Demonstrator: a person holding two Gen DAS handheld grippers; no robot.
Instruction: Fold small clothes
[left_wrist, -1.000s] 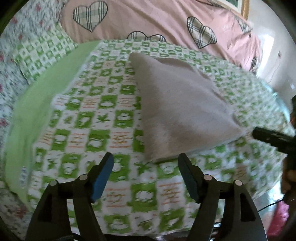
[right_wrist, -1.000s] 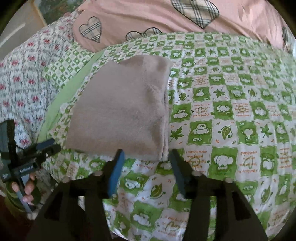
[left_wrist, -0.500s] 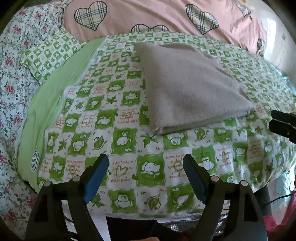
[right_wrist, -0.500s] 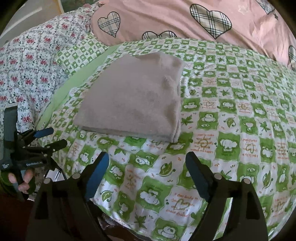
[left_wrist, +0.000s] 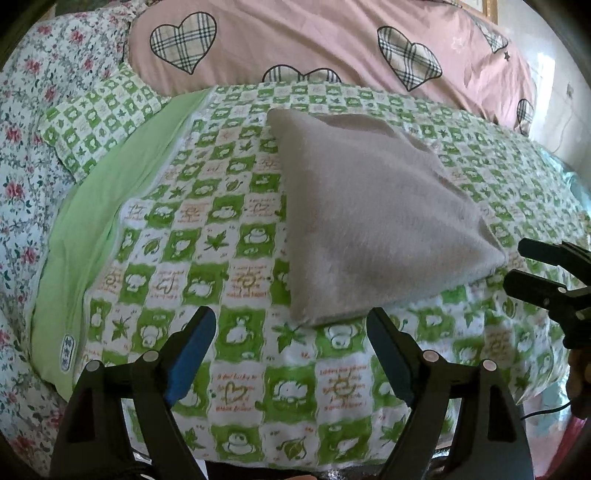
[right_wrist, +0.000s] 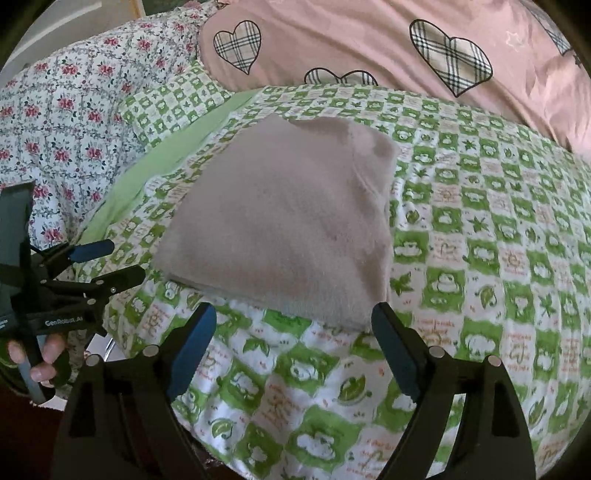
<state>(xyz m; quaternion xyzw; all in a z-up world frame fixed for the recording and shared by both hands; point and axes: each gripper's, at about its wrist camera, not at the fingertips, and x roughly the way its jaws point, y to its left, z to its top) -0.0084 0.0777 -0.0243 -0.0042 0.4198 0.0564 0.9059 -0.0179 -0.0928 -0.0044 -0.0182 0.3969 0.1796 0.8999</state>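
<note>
Since a second ago my right gripper (right_wrist: 293, 350) has spread its jaws; both sets stand apart, empty. The folded grey garment (left_wrist: 373, 221) lies on the bed's green-checked quilt (left_wrist: 236, 391), just ahead of my left gripper (left_wrist: 291, 354), its long axis running away; neither gripper looks nearer.

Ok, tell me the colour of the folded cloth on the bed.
The folded cloth is plain greyish beige, no pattern; the left wrist view shows it best.
</note>
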